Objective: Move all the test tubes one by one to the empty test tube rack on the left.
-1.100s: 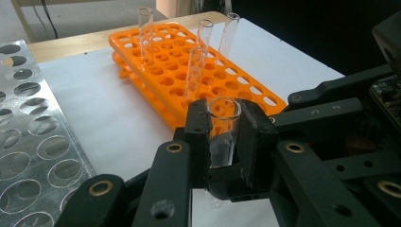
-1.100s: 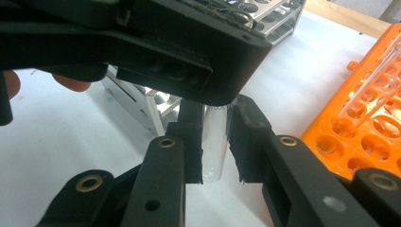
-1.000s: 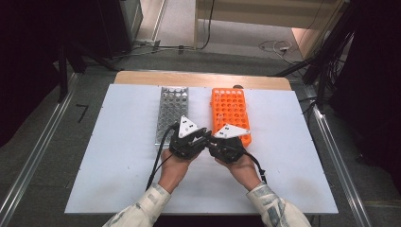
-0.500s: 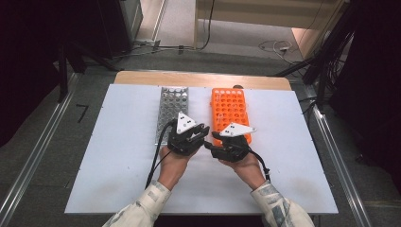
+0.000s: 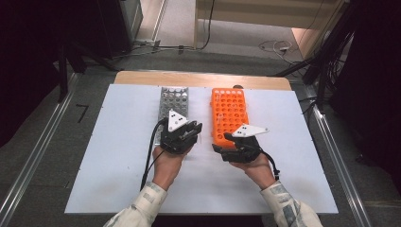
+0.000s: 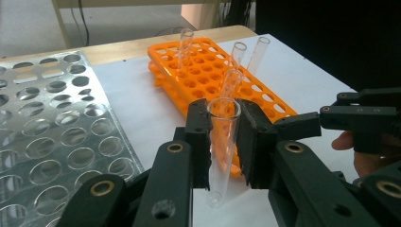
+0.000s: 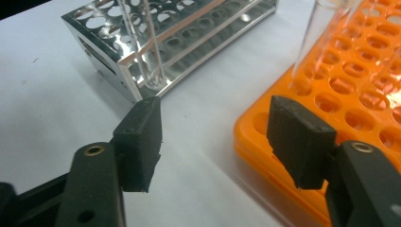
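My left gripper (image 6: 223, 118) is shut on a clear test tube (image 6: 218, 179), held upright with its open end up, above the white table between the two racks. In the high view this left gripper (image 5: 191, 130) sits at the near end of the silver rack (image 5: 174, 98). The orange rack (image 5: 229, 111) holds several upright clear tubes (image 6: 257, 54). My right gripper (image 7: 213, 137) is open and holds nothing, low over the table beside the orange rack (image 7: 359, 94). From above, the right gripper (image 5: 221, 142) lies at that rack's near end. The held tube (image 7: 142, 42) stands before the silver rack (image 7: 189, 33).
The white table top (image 5: 118, 156) has free room to the left, right and near side of the racks. Its wooden far edge (image 5: 198, 78) borders a grey floor with cables. One tube (image 7: 317, 38) stands in the orange rack close to my right jaw.
The two grippers were close together a second ago and have drawn apart. The right one has moved right and toward the near edge; the left one has hardly moved.
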`<state>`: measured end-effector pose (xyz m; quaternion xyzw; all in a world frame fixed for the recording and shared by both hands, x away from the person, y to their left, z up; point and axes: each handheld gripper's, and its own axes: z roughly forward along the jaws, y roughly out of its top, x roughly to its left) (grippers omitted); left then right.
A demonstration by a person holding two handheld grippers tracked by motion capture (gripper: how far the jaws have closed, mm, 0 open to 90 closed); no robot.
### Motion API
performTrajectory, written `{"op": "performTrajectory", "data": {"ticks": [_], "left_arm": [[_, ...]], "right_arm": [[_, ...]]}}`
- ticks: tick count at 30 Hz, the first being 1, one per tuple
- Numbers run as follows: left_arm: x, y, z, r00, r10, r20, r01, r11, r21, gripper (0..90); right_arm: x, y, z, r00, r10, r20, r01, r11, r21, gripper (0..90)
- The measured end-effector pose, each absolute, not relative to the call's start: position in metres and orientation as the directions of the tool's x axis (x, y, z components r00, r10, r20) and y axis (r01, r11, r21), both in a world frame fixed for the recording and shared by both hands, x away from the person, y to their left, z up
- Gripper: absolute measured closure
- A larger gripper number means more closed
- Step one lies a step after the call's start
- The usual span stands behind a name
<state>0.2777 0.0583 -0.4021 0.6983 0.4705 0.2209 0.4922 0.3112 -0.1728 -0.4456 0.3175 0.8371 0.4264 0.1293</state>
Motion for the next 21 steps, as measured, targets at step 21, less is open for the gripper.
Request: {"op": "performTrajectory", "data": {"ticks": [21], "left_arm": [[0.266, 0.076, -0.381, 0.442, 0.884, -0.151, 0.401, -0.044, 0.915, 75.6]], "right_arm": [[0.319, -0.186, -0.449, -0.741, 0.669, 0.061, 0.44, 0.414, 0.797, 32.4]]}}
